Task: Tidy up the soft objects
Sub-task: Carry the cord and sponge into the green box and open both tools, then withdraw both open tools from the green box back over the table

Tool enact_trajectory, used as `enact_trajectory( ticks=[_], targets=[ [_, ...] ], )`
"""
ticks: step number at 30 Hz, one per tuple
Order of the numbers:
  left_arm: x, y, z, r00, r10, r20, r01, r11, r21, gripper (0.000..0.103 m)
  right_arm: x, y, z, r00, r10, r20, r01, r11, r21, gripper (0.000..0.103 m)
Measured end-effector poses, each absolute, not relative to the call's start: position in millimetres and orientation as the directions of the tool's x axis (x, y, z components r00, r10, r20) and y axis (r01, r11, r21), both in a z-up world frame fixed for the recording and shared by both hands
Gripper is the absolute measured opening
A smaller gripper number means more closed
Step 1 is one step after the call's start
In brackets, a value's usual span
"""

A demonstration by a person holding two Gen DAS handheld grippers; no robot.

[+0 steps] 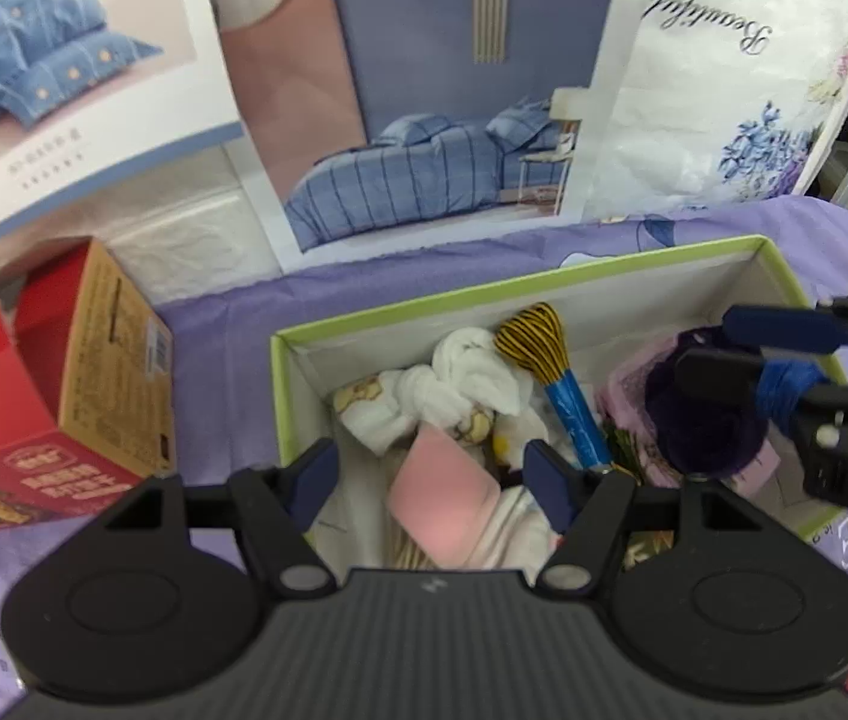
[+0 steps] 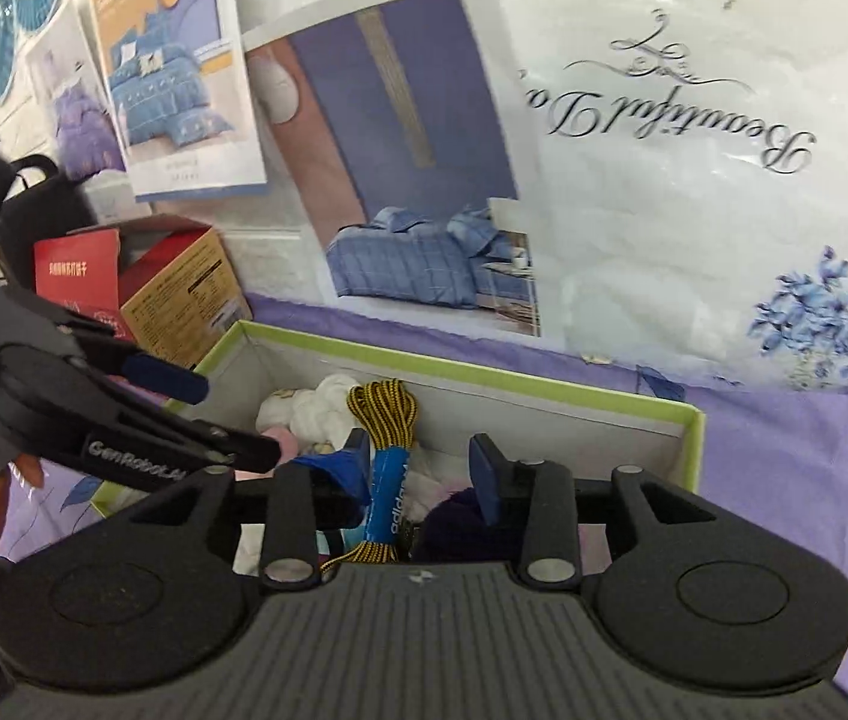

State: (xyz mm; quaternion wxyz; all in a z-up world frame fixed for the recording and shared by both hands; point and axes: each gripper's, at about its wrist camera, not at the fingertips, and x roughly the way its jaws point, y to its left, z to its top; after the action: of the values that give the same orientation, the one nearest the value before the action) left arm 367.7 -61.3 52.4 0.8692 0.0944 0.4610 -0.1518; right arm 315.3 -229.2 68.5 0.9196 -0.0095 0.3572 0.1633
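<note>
Soft objects [image 1: 460,402] fill the green-rimmed box [image 1: 484,294] — both grippers tilt down over it, jaws apart, empty.

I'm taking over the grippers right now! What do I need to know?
Left gripper: open, empty, hanging over the pink cloth in the green-rimmed box.
Right gripper: open over the same box; a blue soft piece lies against one finger, apparently not clamped.
Done: white knotted cloth, yellow-black laces and dark purple fluffy thing are in the box.
Left: check the blue piece drops in. No loose soft items show outside the box.
</note>
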Motion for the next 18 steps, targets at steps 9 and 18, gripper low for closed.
enact_trajectory(
  ticks=[9,18],
  targets=[
    [295,-48,96,0.604,-0.210,-0.769,0.368,0.929,0.035,0.070,262,-233,100,0.752,0.268,-0.602,-0.282,0.957,0.073,0.029],
    [207,-30,129,0.655,-0.233,-0.719,0.367,0.930,0.033,0.072,176,-222,144,0.816,0.262,-0.515,-0.288,0.957,0.031,0.035]
  ],
)
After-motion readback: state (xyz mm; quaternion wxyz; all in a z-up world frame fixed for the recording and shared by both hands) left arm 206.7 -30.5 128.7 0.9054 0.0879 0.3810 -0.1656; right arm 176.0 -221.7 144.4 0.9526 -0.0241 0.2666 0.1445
